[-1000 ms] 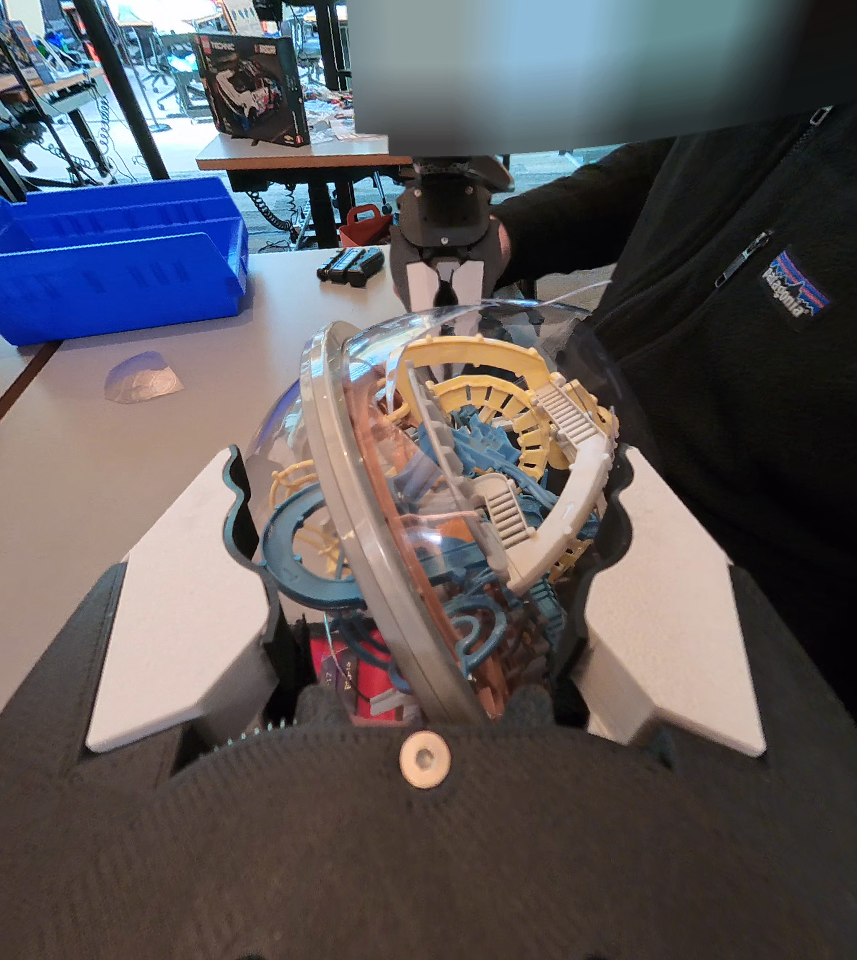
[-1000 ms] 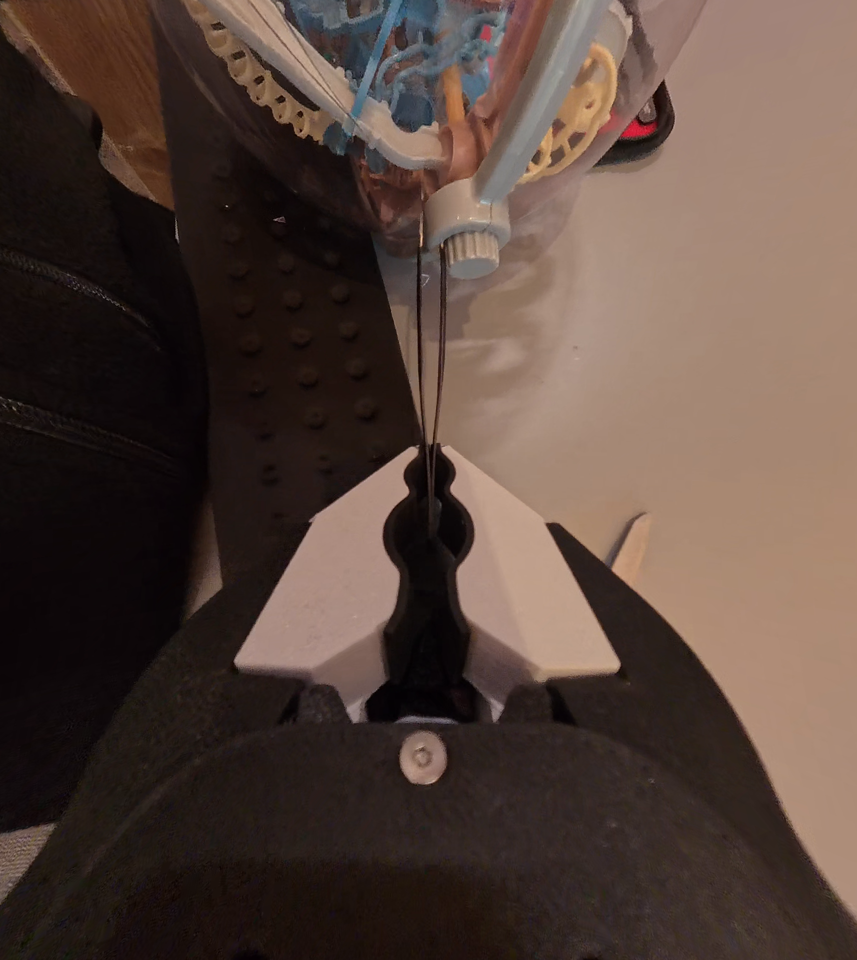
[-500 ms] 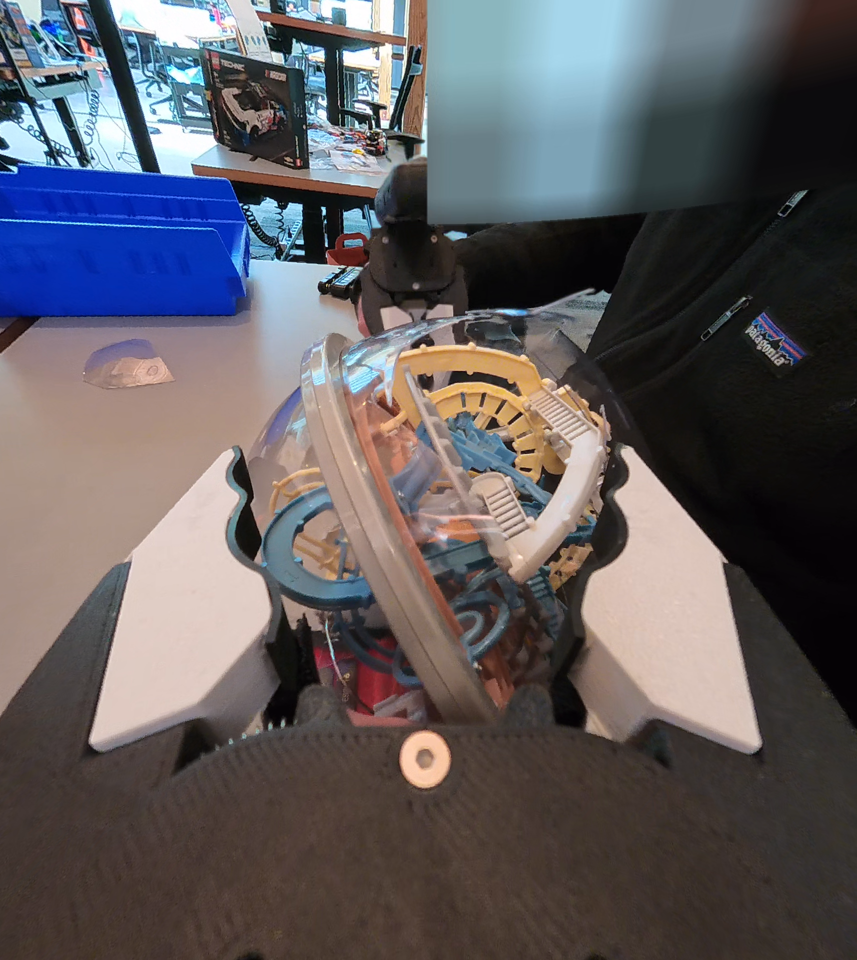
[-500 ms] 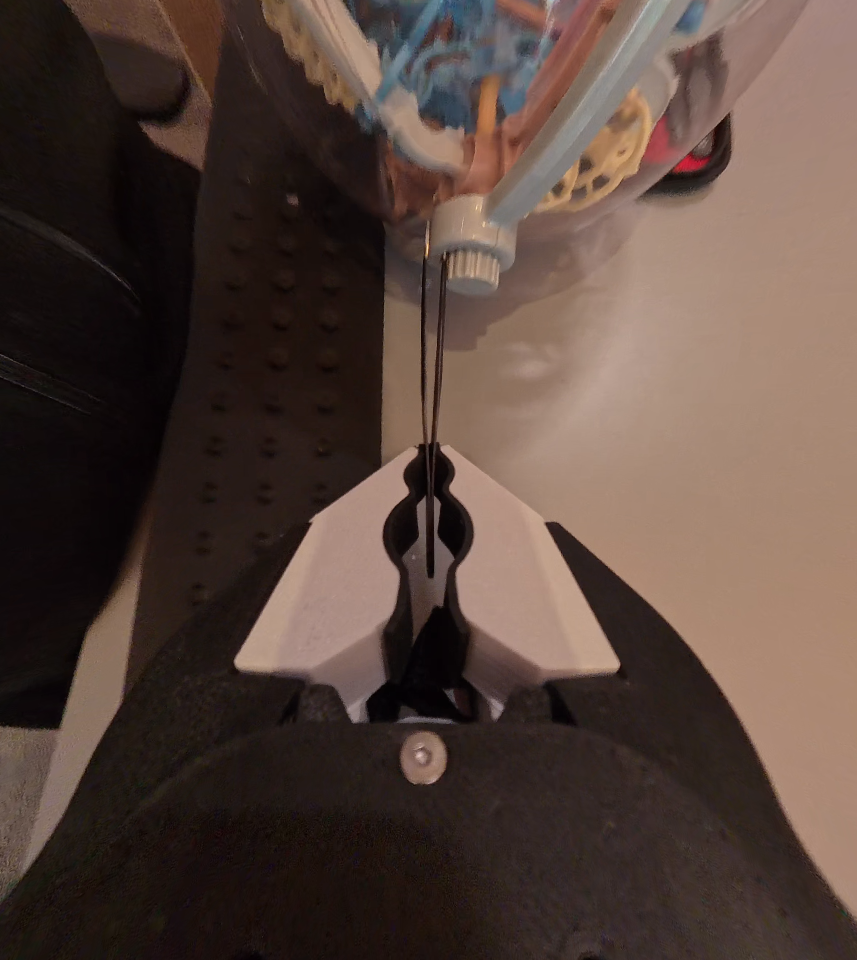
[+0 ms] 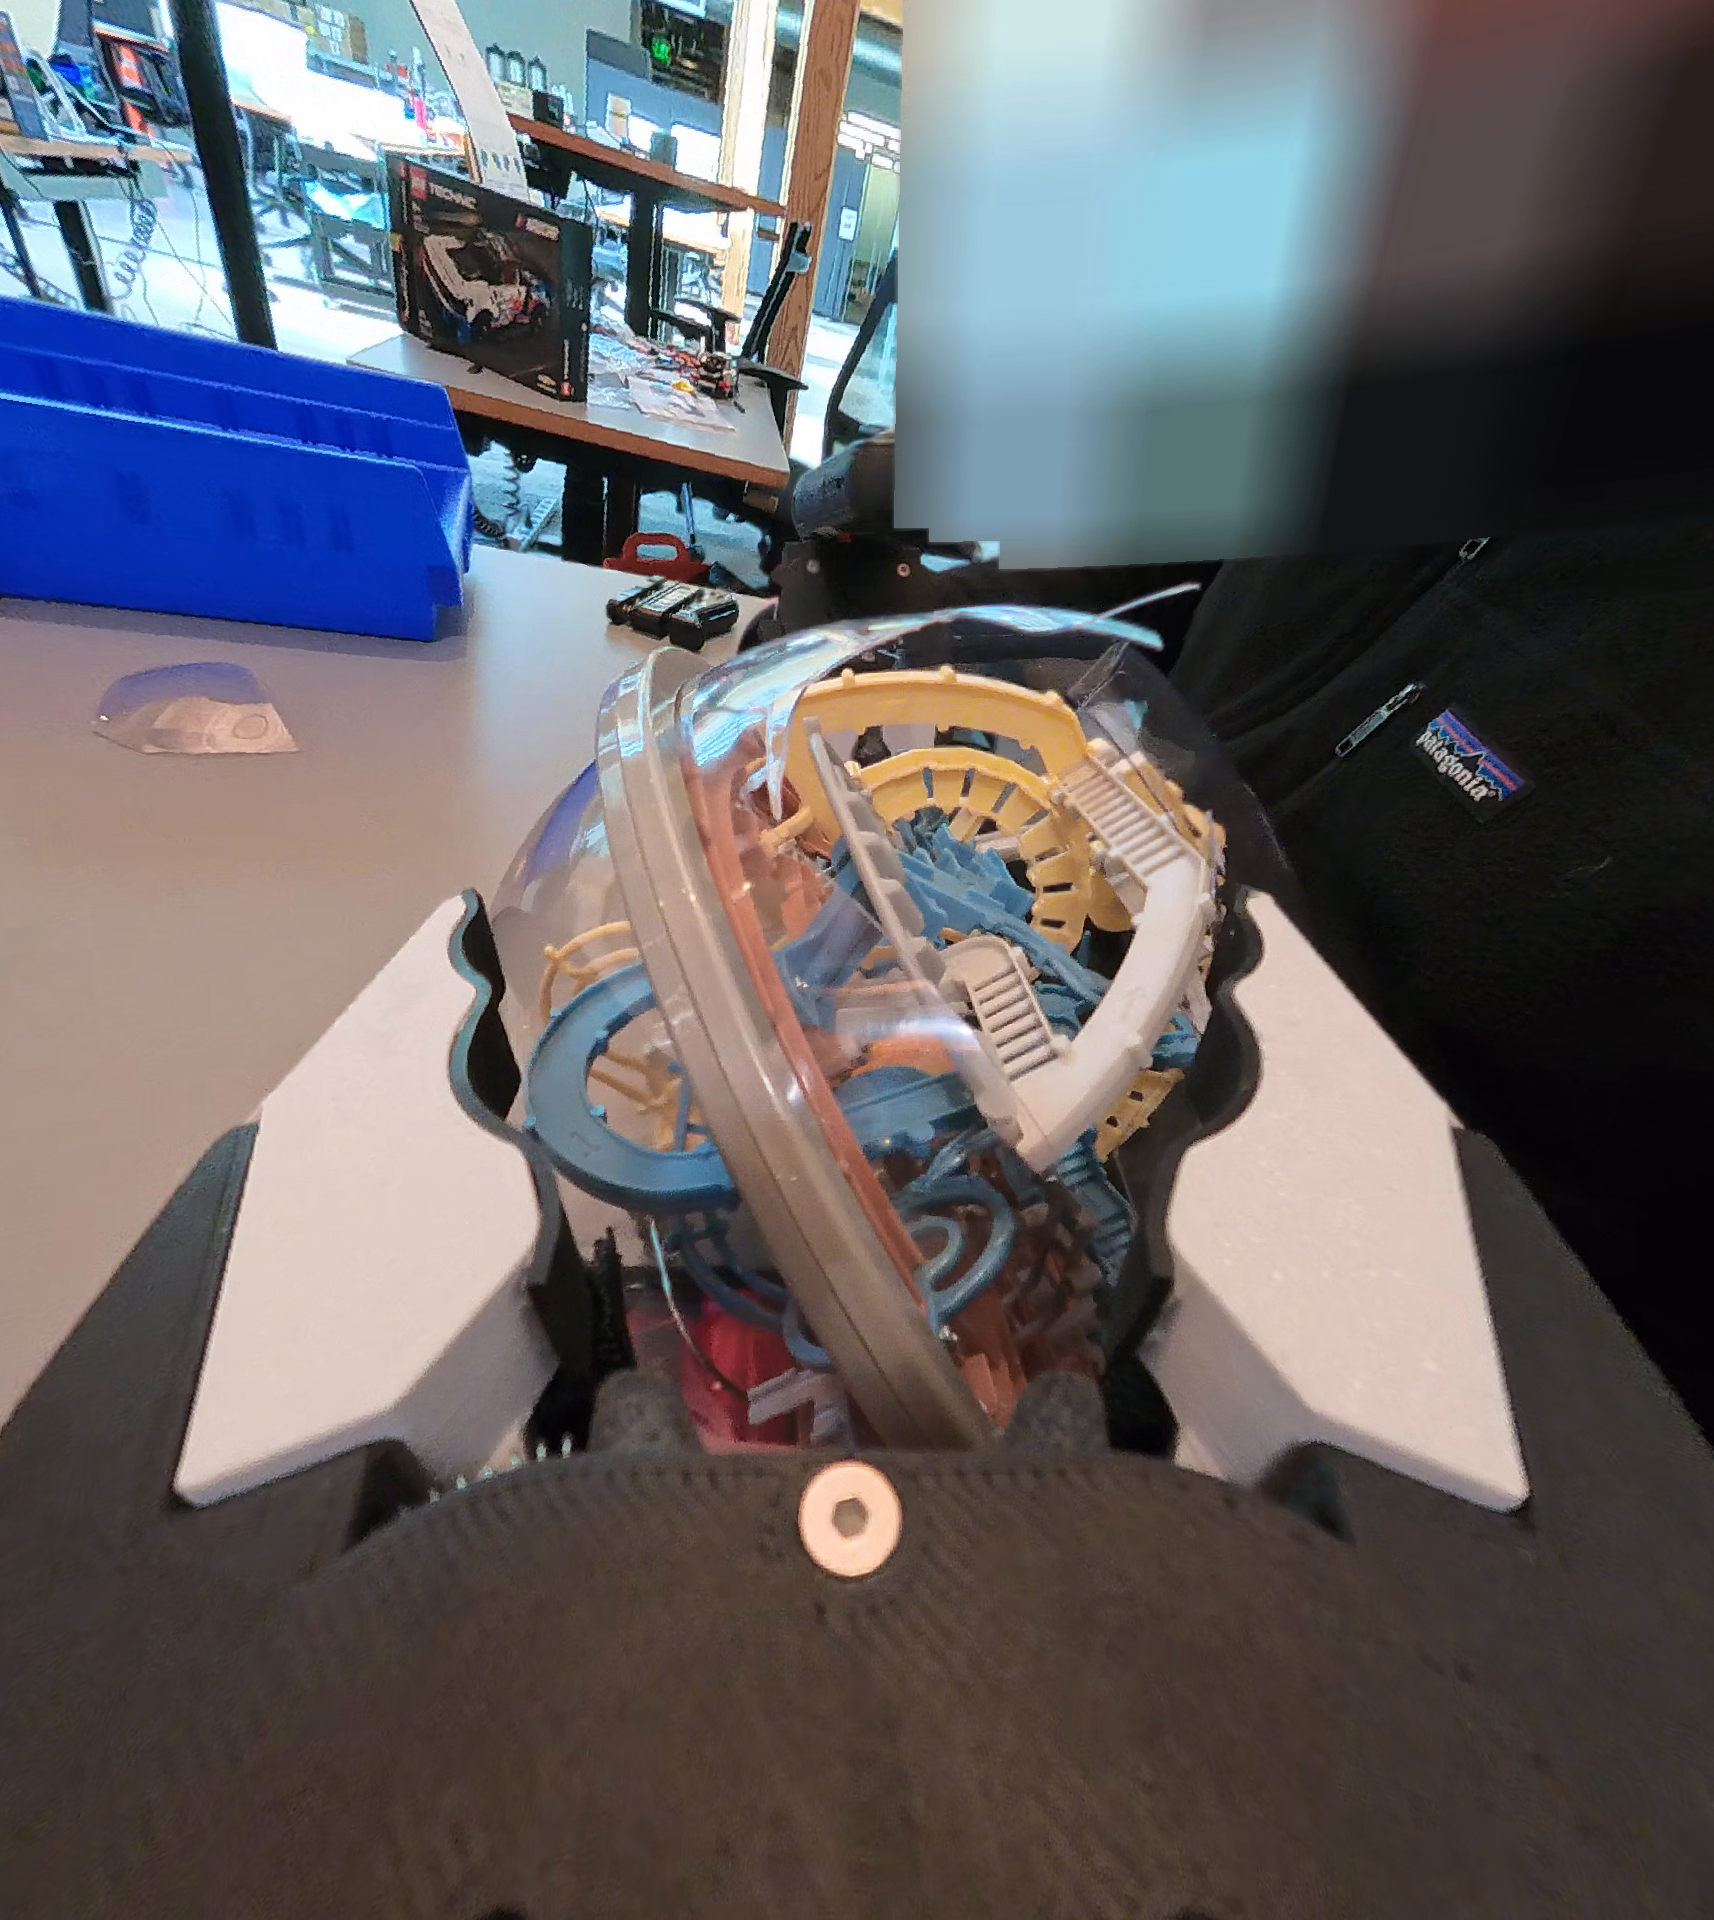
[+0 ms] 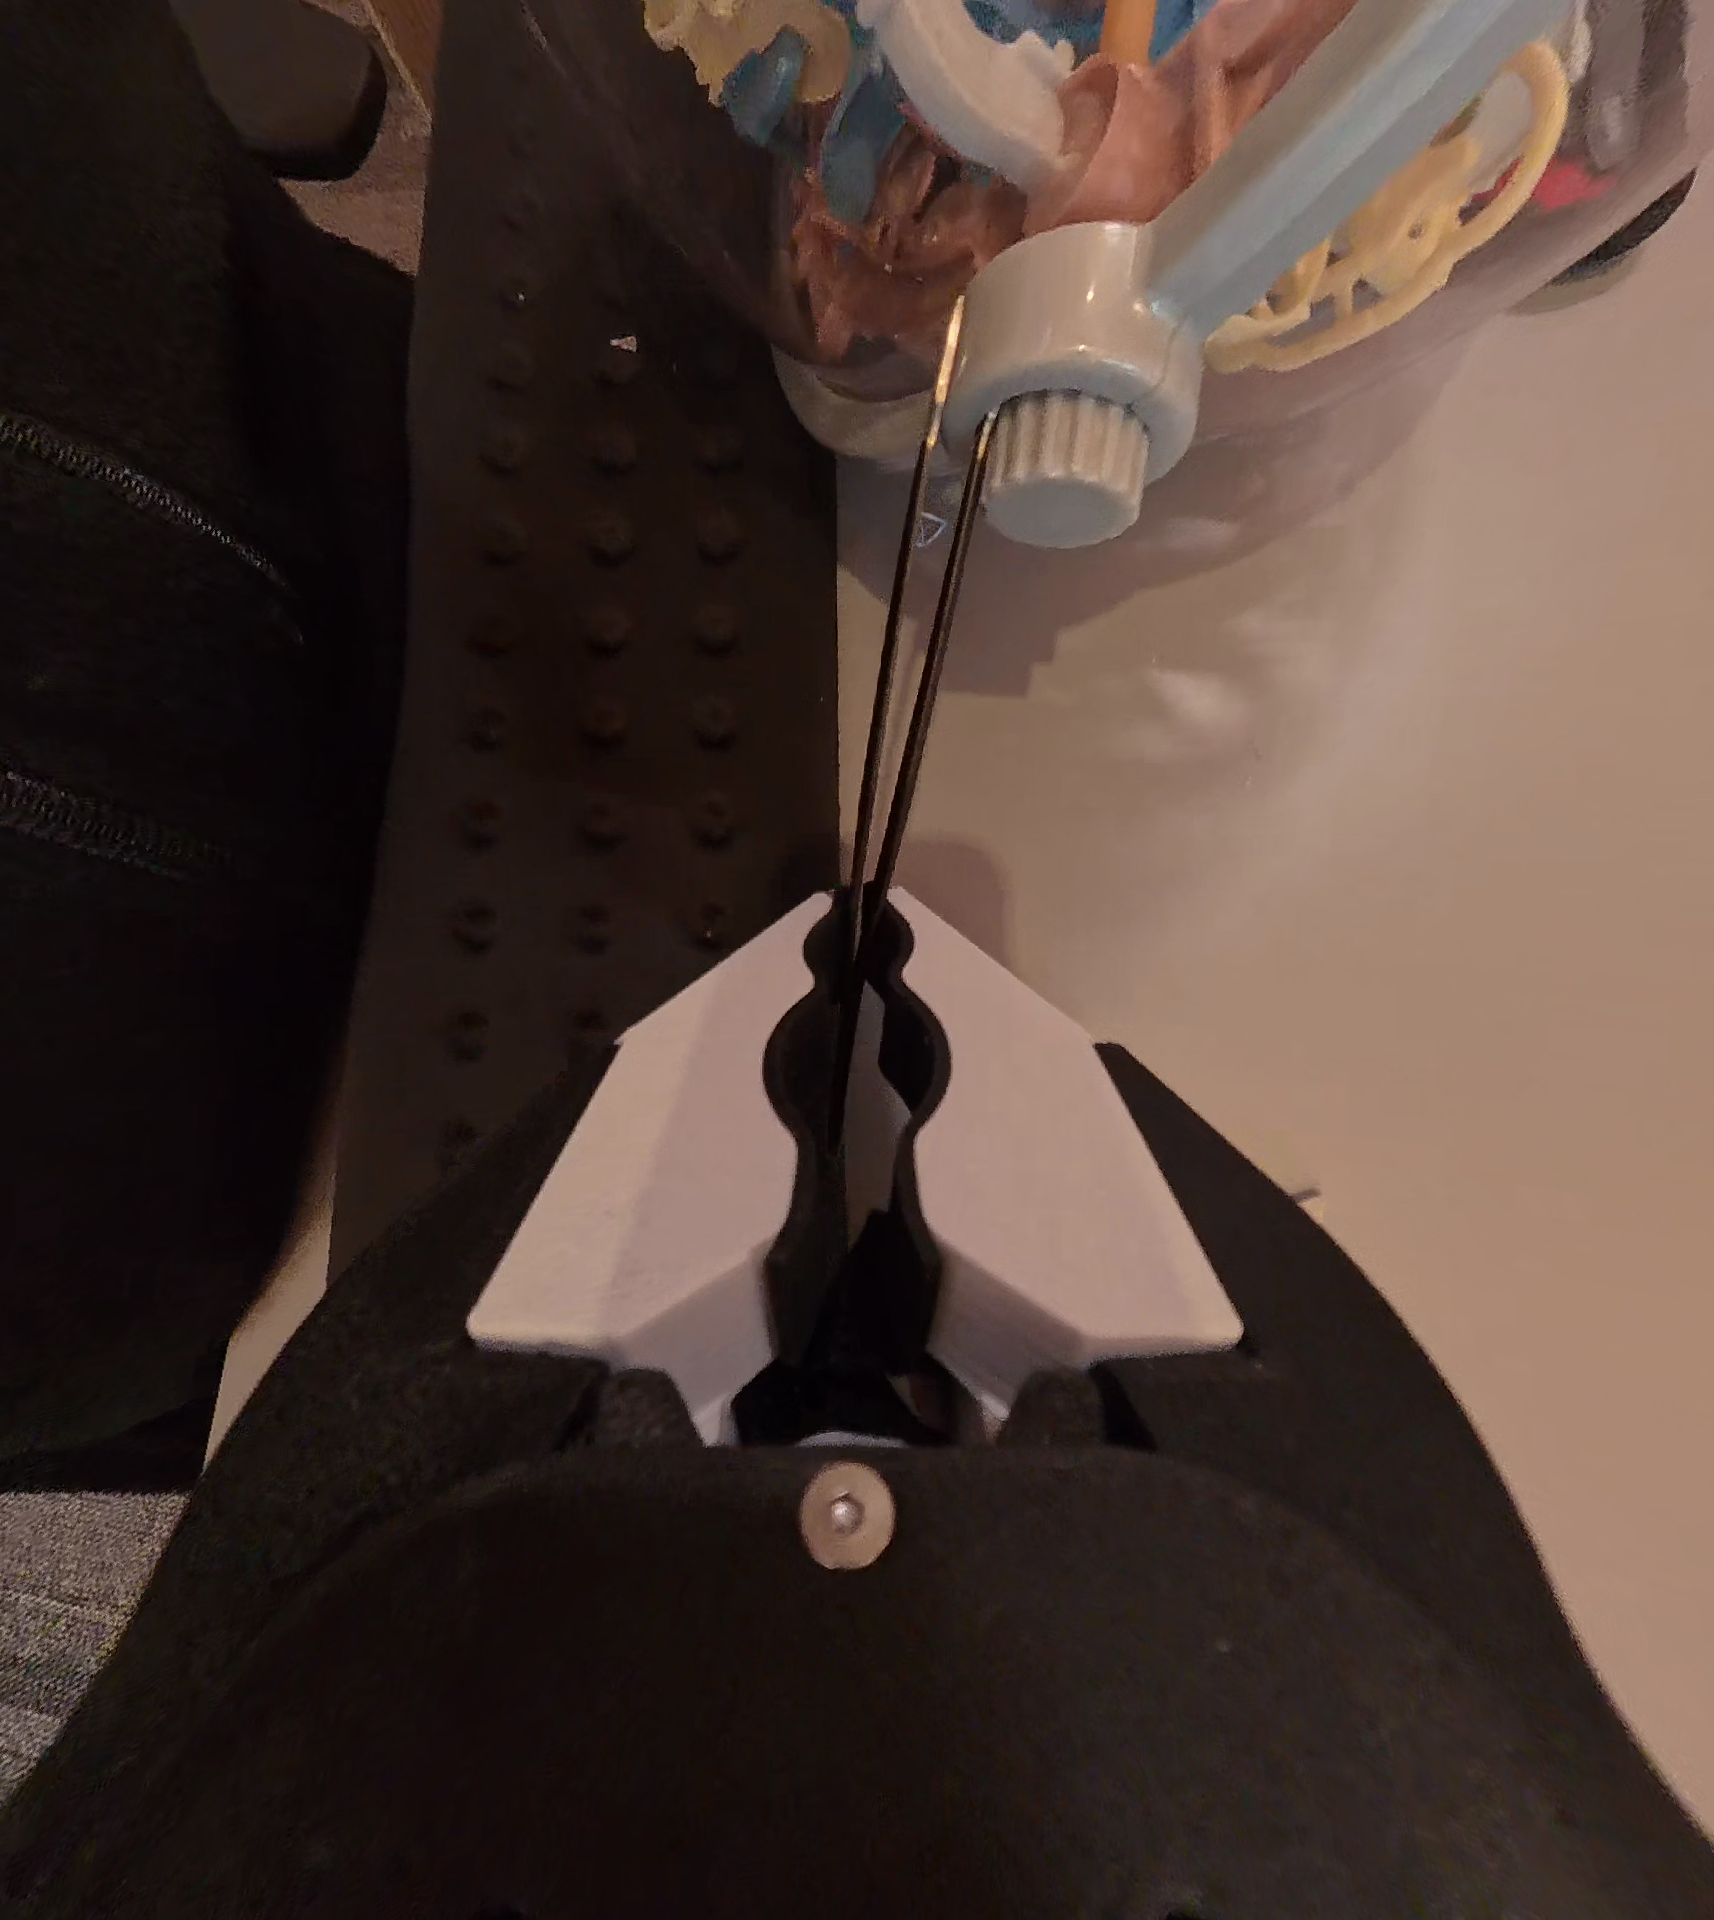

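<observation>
Overhead, left gripper (image 5: 853, 1039) jaws clamped on maze ball (image 5: 863, 997) (shell cracked), right gripper (image 6: 858, 914) jaws pinching tweezers (image 6: 910, 665).

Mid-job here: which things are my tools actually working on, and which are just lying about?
In hand: left tool, shut on the clear plastic maze sphere; right tool, shut on thin black tweezers, tips by the sphere's grey ribbed knob.
Lying about: blue plastic bin; clear plastic scrap; small black blocks; dark printed box on the far table.

place: workshop/lab | evidence: blue parts bin (image 5: 188, 499), rows of workbenches (image 5: 624, 416), boxed building kit (image 5: 489, 281)
</observation>
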`<state>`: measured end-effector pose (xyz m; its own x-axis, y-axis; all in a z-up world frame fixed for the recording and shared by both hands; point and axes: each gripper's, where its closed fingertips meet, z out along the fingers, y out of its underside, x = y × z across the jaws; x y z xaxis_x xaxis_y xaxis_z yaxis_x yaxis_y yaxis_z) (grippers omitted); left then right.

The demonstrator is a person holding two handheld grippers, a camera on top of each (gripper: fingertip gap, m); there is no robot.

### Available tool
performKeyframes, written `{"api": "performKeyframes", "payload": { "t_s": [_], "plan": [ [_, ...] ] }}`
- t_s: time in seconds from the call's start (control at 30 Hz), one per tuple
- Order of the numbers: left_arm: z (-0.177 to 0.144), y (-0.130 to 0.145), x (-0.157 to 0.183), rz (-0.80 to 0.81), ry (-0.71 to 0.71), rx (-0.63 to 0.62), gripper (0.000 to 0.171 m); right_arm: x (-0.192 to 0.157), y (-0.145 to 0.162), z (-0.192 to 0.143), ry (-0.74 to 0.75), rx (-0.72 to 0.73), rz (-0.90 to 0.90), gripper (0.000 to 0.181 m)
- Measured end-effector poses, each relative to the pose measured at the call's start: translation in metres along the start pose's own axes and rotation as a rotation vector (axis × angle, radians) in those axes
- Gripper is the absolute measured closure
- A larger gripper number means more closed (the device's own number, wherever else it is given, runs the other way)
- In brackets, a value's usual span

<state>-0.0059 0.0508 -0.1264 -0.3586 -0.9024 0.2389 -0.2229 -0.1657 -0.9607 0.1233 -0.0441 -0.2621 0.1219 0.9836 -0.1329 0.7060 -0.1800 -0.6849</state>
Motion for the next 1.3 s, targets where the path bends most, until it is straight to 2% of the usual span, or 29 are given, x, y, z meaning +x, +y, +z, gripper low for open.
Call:
{"api": "performKeyframes", "payload": {
  "t_s": [0.37,0.67,0.77,0.97,1.13,1.2,1.3],
  "plan": [
    [-0.009,0.003,-0.013,-0.148,0.076,0.1,0.041,-0.006,-0.026,0.008,-0.006,0.076,-0.018,0.181],
    [-0.005,0.002,-0.007,-0.112,0.068,0.081,0.043,-0.013,-0.027,0.015,-0.003,0.078,0.043,0.181],
    [0.0,0.004,-0.003,-0.11,0.068,0.088,0.043,-0.016,-0.035,0.013,-0.022,0.142,0.117,0.181],
    [0.003,0.003,0.001,-0.086,0.058,0.069,0.043,-0.014,-0.038,0.017,0.016,0.161,0.154,0.181],
    [0.0,0.003,0.003,-0.079,0.073,0.082,0.043,-0.02,-0.046,0.013,-0.016,0.234,0.175,0.181],
    [0.001,0.005,0.002,-0.067,0.063,0.076,0.045,-0.021,-0.048,0.006,0.006,0.248,0.176,0.174],
    [0.0,0.006,-0.003,-0.06,0.045,0.07,0.051,-0.024,-0.041,-0.001,0.021,0.207,0.197,0.15]
  ]
}}
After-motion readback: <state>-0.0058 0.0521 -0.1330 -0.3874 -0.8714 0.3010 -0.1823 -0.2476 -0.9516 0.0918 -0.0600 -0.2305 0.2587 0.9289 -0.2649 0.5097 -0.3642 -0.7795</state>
